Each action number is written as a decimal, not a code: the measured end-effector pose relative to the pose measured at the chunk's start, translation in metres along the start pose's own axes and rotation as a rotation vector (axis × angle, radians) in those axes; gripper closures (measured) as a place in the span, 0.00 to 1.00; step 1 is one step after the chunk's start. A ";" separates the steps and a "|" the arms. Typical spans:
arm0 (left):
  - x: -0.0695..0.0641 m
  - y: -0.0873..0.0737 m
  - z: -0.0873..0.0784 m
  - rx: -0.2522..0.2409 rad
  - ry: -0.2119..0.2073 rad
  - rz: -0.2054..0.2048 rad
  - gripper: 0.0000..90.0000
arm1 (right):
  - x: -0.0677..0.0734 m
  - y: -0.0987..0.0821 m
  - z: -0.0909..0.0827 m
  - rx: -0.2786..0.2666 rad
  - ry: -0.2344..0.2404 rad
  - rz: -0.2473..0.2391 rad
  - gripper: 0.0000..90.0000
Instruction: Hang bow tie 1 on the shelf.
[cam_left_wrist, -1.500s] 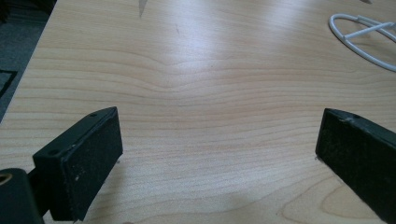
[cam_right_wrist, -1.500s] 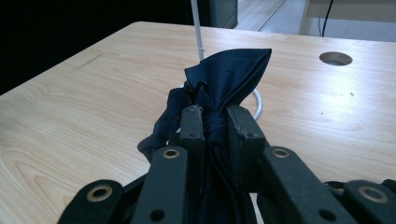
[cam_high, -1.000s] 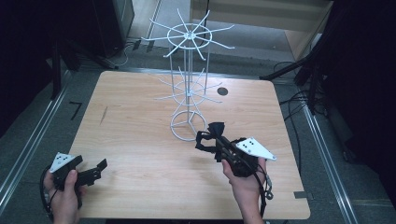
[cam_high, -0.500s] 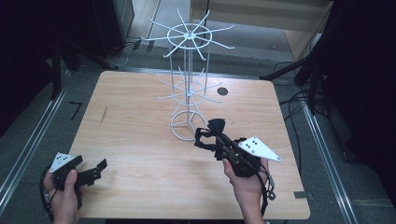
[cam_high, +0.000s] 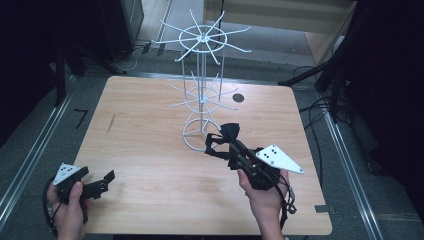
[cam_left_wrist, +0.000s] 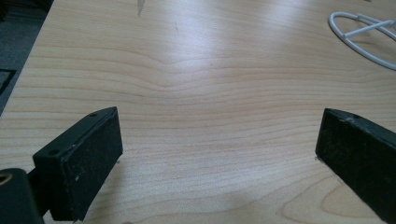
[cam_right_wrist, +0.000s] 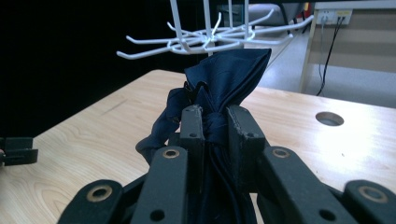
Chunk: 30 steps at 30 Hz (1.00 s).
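A dark navy bow tie (cam_high: 226, 136) is pinched at its knot by my right gripper (cam_high: 234, 149), which is shut on it just in front of the ring base of the white wire rack (cam_high: 200, 95). In the right gripper view the bow tie (cam_right_wrist: 229, 79) stands up between the jaws of the right gripper (cam_right_wrist: 215, 122), with the rack's lower arms (cam_right_wrist: 205, 39) just beyond it. My left gripper (cam_high: 102, 182) rests low at the table's front left, open with nothing in it. In the left gripper view the left gripper (cam_left_wrist: 219, 144) spans bare wood, and the rack's base ring (cam_left_wrist: 364, 37) lies at the far right.
The wooden table (cam_high: 140, 150) has a round cable hole (cam_high: 238, 98) behind the rack. Dark floor, cables and stand legs surround the table. In the right gripper view the other gripper (cam_right_wrist: 16, 149) shows at the left edge.
My right gripper has lifted a little with the bow tie, nearer to the rack. The left gripper has stayed where it was.
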<state>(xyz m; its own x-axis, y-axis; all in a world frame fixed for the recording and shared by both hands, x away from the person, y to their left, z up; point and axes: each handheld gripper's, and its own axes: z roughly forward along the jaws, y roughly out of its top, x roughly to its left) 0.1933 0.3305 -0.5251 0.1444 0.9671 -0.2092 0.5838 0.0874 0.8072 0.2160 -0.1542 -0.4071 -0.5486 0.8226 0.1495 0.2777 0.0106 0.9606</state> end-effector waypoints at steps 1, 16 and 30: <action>0.000 0.000 0.000 0.000 0.000 0.001 0.01 | 0.001 0.001 0.000 -0.005 0.002 0.001 0.87; 0.000 0.000 0.000 0.001 0.003 0.000 0.01 | 0.005 0.011 -0.003 -0.087 0.048 -0.011 0.87; 0.000 0.000 0.000 -0.002 0.000 -0.002 0.01 | 0.004 0.024 0.014 -0.100 0.049 -0.011 0.87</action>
<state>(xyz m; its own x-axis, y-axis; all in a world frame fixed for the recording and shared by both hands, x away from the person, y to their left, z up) 0.1934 0.3309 -0.5252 0.1436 0.9670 -0.2106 0.5828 0.0893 0.8077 0.2313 -0.1427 -0.3869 -0.5901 0.7937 0.1473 0.1928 -0.0387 0.9805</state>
